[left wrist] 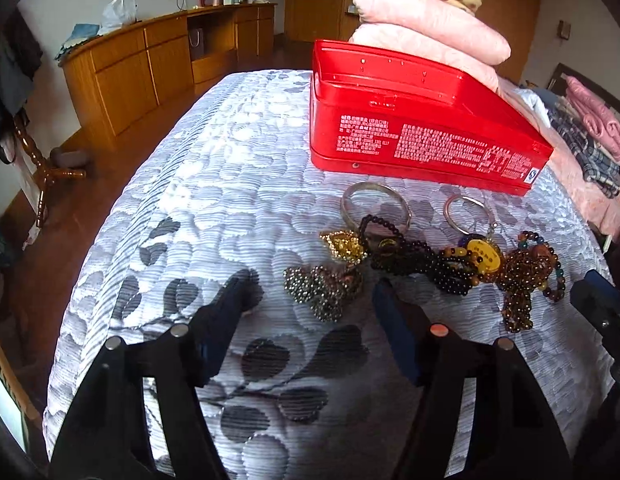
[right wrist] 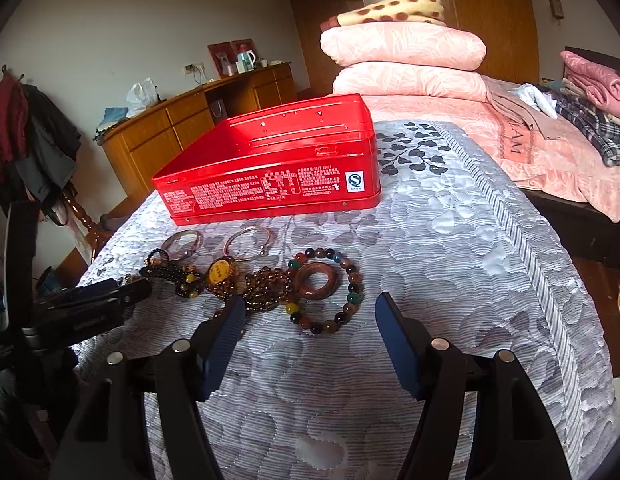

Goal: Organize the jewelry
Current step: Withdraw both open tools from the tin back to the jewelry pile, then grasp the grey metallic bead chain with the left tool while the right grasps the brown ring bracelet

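Observation:
An open red tin box (left wrist: 409, 132) (right wrist: 270, 176) sits on the grey leaf-patterned bedspread (left wrist: 214, 184). In front of it lies a row of jewelry: a silver bangle (left wrist: 375, 204), a thin hoop (left wrist: 465, 212), a gold piece (left wrist: 343, 246), dark bead strands (left wrist: 401, 256), a yellow pendant (left wrist: 483, 258) and brown beads (left wrist: 521, 280). My left gripper (left wrist: 310, 284) is open, its jaws either side of a metallic bead cluster (left wrist: 321, 292) without pressing it. My right gripper (right wrist: 310, 302) is open just before a multicoloured bead bracelet (right wrist: 349, 276) and a wooden ring (right wrist: 306, 282).
Pink pillows (right wrist: 401, 60) and a spotted blanket are stacked behind the tin. Folded clothes (right wrist: 589, 120) lie on the pink bed at right. A wooden sideboard (left wrist: 150, 60) stands along the far wall. The bedspread drops off at the left edge and at the right edge (right wrist: 569, 280).

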The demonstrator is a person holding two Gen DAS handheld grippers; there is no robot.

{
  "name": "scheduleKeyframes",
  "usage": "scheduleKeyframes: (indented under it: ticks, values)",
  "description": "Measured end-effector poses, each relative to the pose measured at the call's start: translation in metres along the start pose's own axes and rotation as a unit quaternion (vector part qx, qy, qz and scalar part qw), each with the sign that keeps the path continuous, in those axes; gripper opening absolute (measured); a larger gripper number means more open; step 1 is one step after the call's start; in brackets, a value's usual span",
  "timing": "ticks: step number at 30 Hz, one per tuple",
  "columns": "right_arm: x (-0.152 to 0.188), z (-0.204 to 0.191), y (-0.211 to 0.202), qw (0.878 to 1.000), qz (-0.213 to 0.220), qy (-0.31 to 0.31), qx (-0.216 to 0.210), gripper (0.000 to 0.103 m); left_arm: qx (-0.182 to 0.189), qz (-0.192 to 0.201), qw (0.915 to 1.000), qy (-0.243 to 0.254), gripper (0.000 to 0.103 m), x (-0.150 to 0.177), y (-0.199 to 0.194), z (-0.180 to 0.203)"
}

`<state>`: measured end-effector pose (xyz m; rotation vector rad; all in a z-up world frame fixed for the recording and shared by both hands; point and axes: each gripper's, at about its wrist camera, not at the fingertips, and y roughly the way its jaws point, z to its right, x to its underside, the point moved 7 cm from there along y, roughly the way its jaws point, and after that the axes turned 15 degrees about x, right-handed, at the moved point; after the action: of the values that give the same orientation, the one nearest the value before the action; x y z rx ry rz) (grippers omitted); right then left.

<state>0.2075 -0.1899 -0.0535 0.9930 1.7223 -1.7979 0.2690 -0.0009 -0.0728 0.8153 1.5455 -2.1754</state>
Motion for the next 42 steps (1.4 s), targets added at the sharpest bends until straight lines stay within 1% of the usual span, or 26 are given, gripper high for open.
scheduleKeyframes:
  ticks: [1,4,5,6,7,9,11,12,14,17,20,22,24,28,31,33,38,42]
  values:
    - [0.0,0.0,0.0,1.0,-0.001,0.0,0.0,0.067,-0.003,-0.002,1.0,0.002,0.065,-0.001,0.001,0.001]
    - [0.0,0.0,0.002,1.0,-0.004,0.002,0.001,0.067,-0.008,-0.001,0.9999,0.007,0.054,-0.001,0.0,0.002]
    - [0.0,0.0,0.002,1.0,-0.005,0.003,0.002,0.067,-0.008,0.002,0.9999,0.007,0.048,0.0,-0.001,0.002]
    - [0.0,0.0,0.002,1.0,-0.006,0.002,0.004,0.067,-0.008,0.003,0.9999,0.007,0.039,-0.002,-0.003,0.003]
    - [0.0,0.0,0.003,1.0,-0.006,0.002,0.005,0.067,-0.007,0.005,0.9999,0.009,0.032,-0.002,-0.003,0.003]
    - [0.0,0.001,0.003,1.0,-0.008,0.002,0.006,0.067,-0.011,0.007,0.9998,0.015,0.024,-0.002,-0.005,0.004]
    - [0.001,0.003,0.005,1.0,-0.016,0.007,0.005,0.067,-0.008,0.009,0.9998,0.017,0.023,-0.001,-0.007,0.005]
    - [0.0,0.005,0.006,1.0,-0.021,0.013,0.003,0.067,-0.004,0.012,0.9998,0.015,0.019,-0.002,-0.008,0.005]
    - [0.0,0.008,0.006,1.0,-0.022,0.018,0.003,0.067,0.009,0.017,0.9998,0.01,0.018,-0.001,-0.012,0.004]
    - [-0.003,0.013,0.005,1.0,-0.018,0.014,0.02,0.066,0.02,0.018,0.9996,0.007,0.018,0.002,-0.017,0.006]
    - [-0.004,0.018,0.009,0.999,-0.024,0.013,0.03,0.058,0.038,0.021,0.9991,0.002,0.018,0.005,-0.022,0.01]
    - [-0.005,0.019,0.013,0.999,-0.032,0.011,0.034,0.05,0.047,0.024,0.9986,0.006,0.018,0.006,-0.025,0.015]
    - [-0.005,0.018,0.016,0.999,-0.038,0.008,0.033,0.049,0.053,0.025,0.9982,0.01,0.018,0.007,-0.025,0.019]
    - [-0.005,0.015,0.02,0.999,-0.045,0.002,0.03,0.038,0.055,0.025,0.9981,0.012,0.018,0.008,-0.023,0.021]
    - [-0.007,0.011,0.021,0.999,-0.043,-0.001,0.019,0.038,0.058,0.028,0.9979,0.011,0.018,0.007,-0.024,0.021]
    - [-0.01,0.007,0.022,0.999,-0.042,-0.004,0.018,0.038,0.056,0.03,0.9979,0.011,0.018,0.007,-0.024,0.02]
    - [-0.012,-0.002,0.028,0.999,-0.049,-0.018,0.014,0.025,0.055,0.037,0.9977,0.013,0.018,0.005,-0.028,0.018]
    - [-0.008,-0.004,0.035,0.997,-0.067,-0.023,0.017,0.024,0.058,0.038,0.9976,0.01,0.018,0.005,-0.029,0.013]
